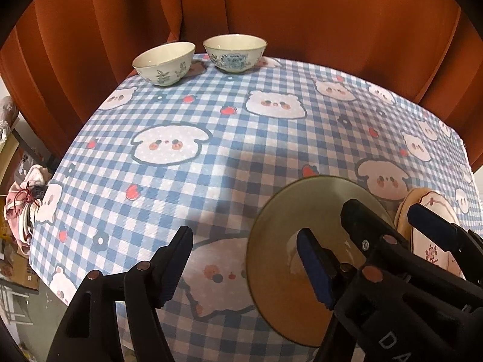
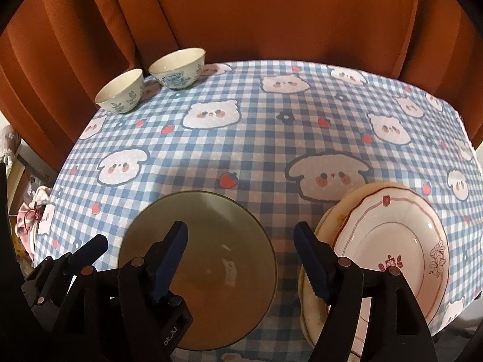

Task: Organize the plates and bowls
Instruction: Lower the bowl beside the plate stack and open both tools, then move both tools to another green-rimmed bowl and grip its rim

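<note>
A translucent amber glass plate [image 1: 280, 259] [image 2: 208, 253] lies flat on the checked tablecloth [image 1: 211, 157] near the front edge. A stack of pink-rimmed floral plates [image 2: 389, 241] [image 1: 431, 211] sits to its right. Two white bowls with blue-green leaf prints stand at the far left corner, one [image 1: 164, 63] [image 2: 120, 91] left of the other [image 1: 235, 52] [image 2: 177, 68]. My left gripper [image 1: 241, 256] is open, its right finger over the glass plate. My right gripper [image 2: 241, 250] is open, straddling the glass plate's right edge, its right finger beside the stack.
Rust-orange curtains [image 1: 271, 9] hang close behind the table. The table's left edge [image 1: 45, 235] drops to floor clutter with a pink cloth bundle [image 1: 21, 205]. The tablecloth's middle [image 2: 256, 138] carries nothing.
</note>
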A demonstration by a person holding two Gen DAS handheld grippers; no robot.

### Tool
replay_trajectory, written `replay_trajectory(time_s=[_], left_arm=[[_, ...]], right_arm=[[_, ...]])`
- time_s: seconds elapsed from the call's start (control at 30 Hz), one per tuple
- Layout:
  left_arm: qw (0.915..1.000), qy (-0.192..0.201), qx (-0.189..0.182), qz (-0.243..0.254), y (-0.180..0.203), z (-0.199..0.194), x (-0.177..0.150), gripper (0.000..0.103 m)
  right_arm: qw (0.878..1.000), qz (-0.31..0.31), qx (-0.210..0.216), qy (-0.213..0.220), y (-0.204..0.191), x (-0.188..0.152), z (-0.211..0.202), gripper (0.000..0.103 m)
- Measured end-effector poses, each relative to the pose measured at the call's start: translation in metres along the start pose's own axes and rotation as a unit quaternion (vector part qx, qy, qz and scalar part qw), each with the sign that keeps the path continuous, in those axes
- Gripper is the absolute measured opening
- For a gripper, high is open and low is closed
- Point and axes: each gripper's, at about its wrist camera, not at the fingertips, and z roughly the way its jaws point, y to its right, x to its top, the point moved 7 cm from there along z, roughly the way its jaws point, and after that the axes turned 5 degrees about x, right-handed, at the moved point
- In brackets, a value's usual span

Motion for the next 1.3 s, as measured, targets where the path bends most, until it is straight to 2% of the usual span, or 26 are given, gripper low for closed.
replay_trajectory(time_s=[0.2,0.83,1.03,1.3], left_arm=[[1.0,0.006,-0.002,-0.001,-0.022,-0.007,0.009,0.073],[0.9992,0.008,-0.016,0.036,-0.132,0.018,0.055,0.073],[0.999,0.006,-0.017,0.041,-0.164,0.032,0.075,0.073],[0.9987,0.017,-0.016,0.046,-0.183,0.044,0.116,0.073]], right_arm=[[1.0,-0.011,-0.017,0.024,-0.022,0.012,-0.009,0.076],[0.999,0.028,-0.037,0.013,-0.133,0.04,0.028,0.077],[0.999,0.033,-0.04,0.011,-0.163,0.052,0.044,0.077],[0.999,0.027,-0.044,0.006,-0.192,0.088,0.063,0.077]])
